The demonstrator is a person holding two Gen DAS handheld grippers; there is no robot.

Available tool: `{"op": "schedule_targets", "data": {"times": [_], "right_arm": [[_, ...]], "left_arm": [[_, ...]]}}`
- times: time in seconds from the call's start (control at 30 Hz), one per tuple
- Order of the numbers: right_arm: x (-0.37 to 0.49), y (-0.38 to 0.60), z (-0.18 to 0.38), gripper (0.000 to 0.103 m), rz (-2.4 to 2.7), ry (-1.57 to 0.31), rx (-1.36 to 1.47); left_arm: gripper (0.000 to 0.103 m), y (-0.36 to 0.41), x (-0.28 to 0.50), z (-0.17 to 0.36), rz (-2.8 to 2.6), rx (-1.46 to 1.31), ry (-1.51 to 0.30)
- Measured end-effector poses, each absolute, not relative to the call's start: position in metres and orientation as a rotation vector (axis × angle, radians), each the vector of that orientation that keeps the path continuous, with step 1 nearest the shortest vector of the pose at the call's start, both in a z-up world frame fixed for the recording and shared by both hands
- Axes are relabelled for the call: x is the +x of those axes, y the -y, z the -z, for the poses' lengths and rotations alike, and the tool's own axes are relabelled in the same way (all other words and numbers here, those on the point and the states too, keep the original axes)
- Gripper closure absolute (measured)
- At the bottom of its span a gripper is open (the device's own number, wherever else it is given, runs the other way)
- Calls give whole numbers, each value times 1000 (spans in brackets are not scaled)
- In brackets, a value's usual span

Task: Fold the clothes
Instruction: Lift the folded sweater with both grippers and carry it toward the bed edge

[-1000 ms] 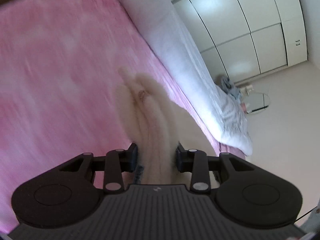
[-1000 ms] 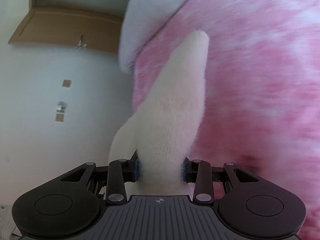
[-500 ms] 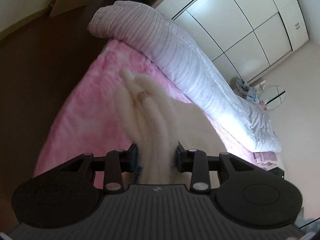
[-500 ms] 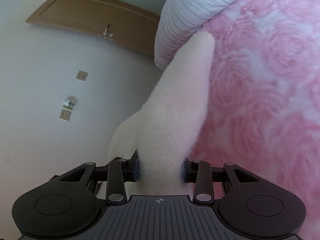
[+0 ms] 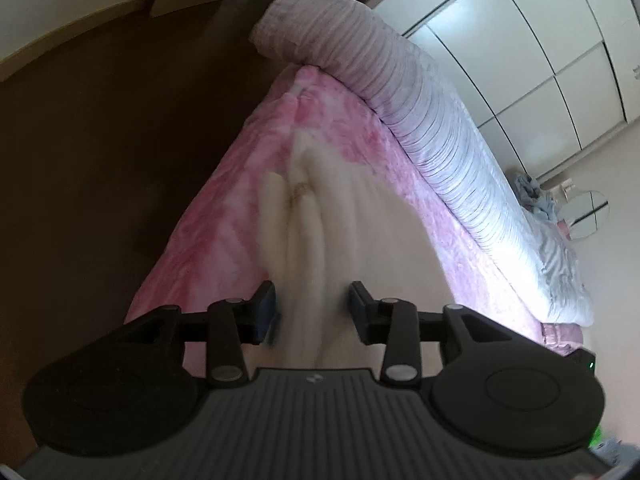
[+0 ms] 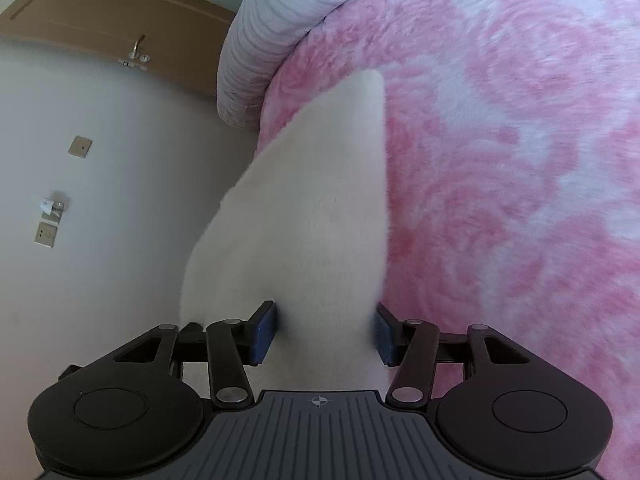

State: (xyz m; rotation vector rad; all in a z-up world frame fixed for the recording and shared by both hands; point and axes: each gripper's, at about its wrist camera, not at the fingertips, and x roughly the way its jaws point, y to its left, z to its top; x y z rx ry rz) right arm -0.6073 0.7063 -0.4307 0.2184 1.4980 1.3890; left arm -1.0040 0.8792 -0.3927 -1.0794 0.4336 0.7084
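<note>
left wrist: cream garment (image 5: 320,240) pinched between left tongs (image 5: 312,308).

Cream garment (image 5: 340,240) motion-blurred in left view; small mark on it perhaps embroidery; lower part hidden.

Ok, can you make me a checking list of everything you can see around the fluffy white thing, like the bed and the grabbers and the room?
Surface: pink rose-pattern blanket covers the bed.
Job's things: fluffy cream garment, gripped at two places, draped from the grippers down toward the blanket.
Clutter: rolled striped duvet along the blanket's edge; small pile of blue-grey cloth and a round mirror on the floor.
Grippers: left gripper shut on the garment; right gripper shut on the garment.
Cables: nothing seen.
Surroundings: white wardrobe doors, wooden door with a handle, wall sockets.
</note>
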Motion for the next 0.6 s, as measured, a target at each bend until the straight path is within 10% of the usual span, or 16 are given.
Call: {"op": "schedule_targets", "data": {"times": [0.23, 0.33, 0.6], "right_arm": [[-627, -657, 396, 50, -1347, -1349, 58], [-661, -651, 370, 73, -1340, -1139, -212], [-746, -671, 368, 87, -1417, -902, -607]], "left_arm": [[77, -815, -1038, 338, -841, -1005, -408], [89, -794, -1015, 322, -836, -815, -522], [96, -803, -969, 372, -868, -614, -795]]}}
